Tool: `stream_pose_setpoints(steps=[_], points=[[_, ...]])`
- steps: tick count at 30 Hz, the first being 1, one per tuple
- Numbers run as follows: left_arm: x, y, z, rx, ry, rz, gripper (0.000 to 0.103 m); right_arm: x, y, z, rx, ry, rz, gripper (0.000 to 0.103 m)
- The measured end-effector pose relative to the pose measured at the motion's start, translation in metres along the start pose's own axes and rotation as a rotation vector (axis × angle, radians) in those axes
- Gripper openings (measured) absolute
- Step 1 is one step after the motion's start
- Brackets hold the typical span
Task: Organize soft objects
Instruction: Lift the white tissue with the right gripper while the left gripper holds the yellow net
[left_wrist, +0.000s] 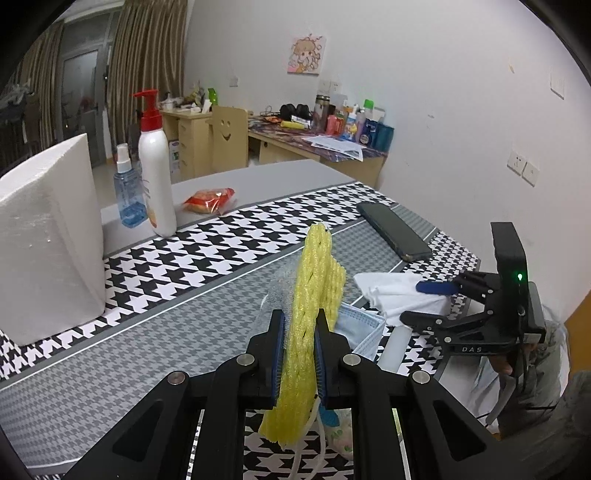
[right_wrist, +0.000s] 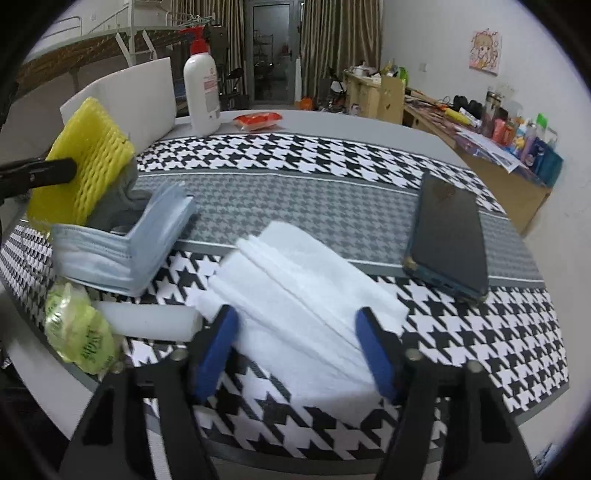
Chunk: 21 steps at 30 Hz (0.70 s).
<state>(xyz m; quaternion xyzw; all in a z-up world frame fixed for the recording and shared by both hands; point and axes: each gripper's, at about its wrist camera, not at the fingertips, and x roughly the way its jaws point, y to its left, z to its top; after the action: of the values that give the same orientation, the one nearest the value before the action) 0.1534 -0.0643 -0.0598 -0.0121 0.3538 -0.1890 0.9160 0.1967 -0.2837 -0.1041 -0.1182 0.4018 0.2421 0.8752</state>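
Soft goods on houndstooth table: two grippers at work.
Left gripper clamped tight on yellow foam net, lifted above blue face mask. Right gripper half-open, straddling white folded cloth; pad contact unclear.

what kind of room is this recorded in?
Probably a dorm or bedroom, not a lab. Signs: a wooden desk cluttered with bottles and papers, a metal bunk bed frame at the back, curtains by a glass door, and a cartoon picture on the wall.
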Motion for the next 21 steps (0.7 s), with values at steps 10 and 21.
stream_pose_setpoints(steps=[10,21], points=[[-0.012,0.006,0.002,-0.016,-0.038,0.023,0.015,-0.002,0.004,0.006,0.03,-0.002,-0.041,0.007],[-0.036,0.014,0.006,-0.047,-0.116,0.059,0.015,-0.047,0.014,0.026,0.164,-0.166,-0.009,0.007]])
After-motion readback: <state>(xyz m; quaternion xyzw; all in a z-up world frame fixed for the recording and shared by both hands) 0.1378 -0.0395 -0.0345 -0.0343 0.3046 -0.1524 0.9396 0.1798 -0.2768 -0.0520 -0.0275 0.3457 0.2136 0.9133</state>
